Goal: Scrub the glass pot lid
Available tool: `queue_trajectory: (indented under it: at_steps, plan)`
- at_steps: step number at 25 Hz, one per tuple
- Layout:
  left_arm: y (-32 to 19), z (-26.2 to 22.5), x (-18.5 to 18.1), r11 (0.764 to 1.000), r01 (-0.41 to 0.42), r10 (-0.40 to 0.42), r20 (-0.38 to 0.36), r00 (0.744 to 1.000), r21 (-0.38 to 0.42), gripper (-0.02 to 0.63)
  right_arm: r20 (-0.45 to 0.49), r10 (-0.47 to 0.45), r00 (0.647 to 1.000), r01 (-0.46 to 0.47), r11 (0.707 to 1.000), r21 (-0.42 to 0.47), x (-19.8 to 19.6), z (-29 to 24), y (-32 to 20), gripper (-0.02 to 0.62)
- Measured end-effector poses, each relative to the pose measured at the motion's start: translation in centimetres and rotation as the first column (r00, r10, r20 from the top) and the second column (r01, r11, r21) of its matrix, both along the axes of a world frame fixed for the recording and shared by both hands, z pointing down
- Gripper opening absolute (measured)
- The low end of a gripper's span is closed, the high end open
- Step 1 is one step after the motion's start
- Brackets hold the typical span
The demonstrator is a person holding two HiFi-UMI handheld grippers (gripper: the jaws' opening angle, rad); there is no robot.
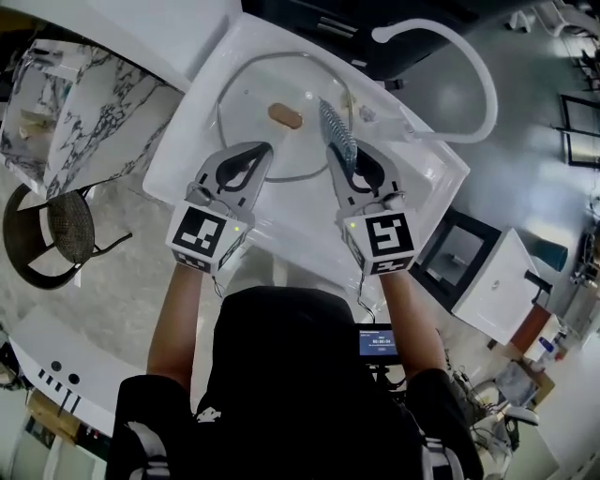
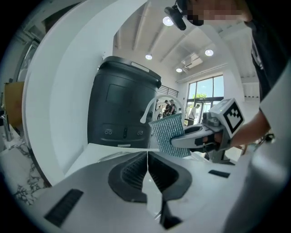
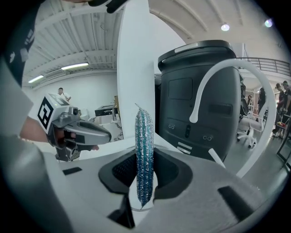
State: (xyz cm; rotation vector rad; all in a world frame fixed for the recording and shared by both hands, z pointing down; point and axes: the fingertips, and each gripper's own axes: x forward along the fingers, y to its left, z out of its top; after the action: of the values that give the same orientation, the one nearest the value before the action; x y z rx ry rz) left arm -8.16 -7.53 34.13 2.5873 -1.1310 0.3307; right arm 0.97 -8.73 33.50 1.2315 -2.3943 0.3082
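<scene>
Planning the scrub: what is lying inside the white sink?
The glass pot lid lies in the sink, brown knob up. The left gripper and the right gripper, holding a sparkly scrub pad, cover its near edge.

The white sink (image 1: pixel 192 131) is lying open from above. The glass lid (image 1: pixel 258 84) is covering most of its floor, with the brown knob (image 1: pixel 285 115) sticking up at centre frame. The left gripper (image 1: pixel 262 150) and the right gripper (image 1: pixel 339 157), with its upright scrub pad (image 1: pixel 337 131), are crowding the near rim, leaving a gap between them. The arching faucet (image 1: pixel 480 80) is blocking the upper right, and the black appliance (image 1: pixel 375 28) is closing off the top edge.
</scene>
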Motion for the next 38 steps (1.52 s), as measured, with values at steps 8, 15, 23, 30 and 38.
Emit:
queue_trajectory:
  at_steps: [8, 15, 23, 30, 38]
  plan:
    - [-1.6, 4.3, -0.1, 0.999, -0.02, 0.022, 0.093, 0.995, -0.03, 0.006, -0.019, -0.011, 1.0, 0.009, 0.997, -0.076, 0.6, 4.7, 0.0, 0.072]
    - [-2.7, 7.0, 0.6, 0.997, -0.075, 0.08, 0.197, 0.977, -0.034, 0.006, -0.02, -0.017, 1.0, 0.015, 0.993, -0.115, 1.0, 7.1, 0.3, 0.072]
    - [-3.8, 8.4, 1.9, 0.984, -0.177, 0.174, 0.317, 0.932, -0.019, 0.006, -0.028, -0.008, 1.0, 0.004, 0.99, -0.14, 2.0, 8.6, 0.2, 0.072]
    - [-4.3, 8.9, 2.8, 0.946, -0.322, 0.302, 0.447, 0.842, -0.032, 0.008, -0.049, -0.023, 0.999, 0.015, 0.987, -0.162, 2.1, 9.5, 0.8, 0.074]
    - [-4.4, 10.4, 3.8, 0.897, -0.434, 0.411, 0.509, 0.756, -0.08, 0.169, -0.039, -0.027, 0.999, 0.021, 0.988, -0.156, 2.2, 9.7, 0.9, 0.074]
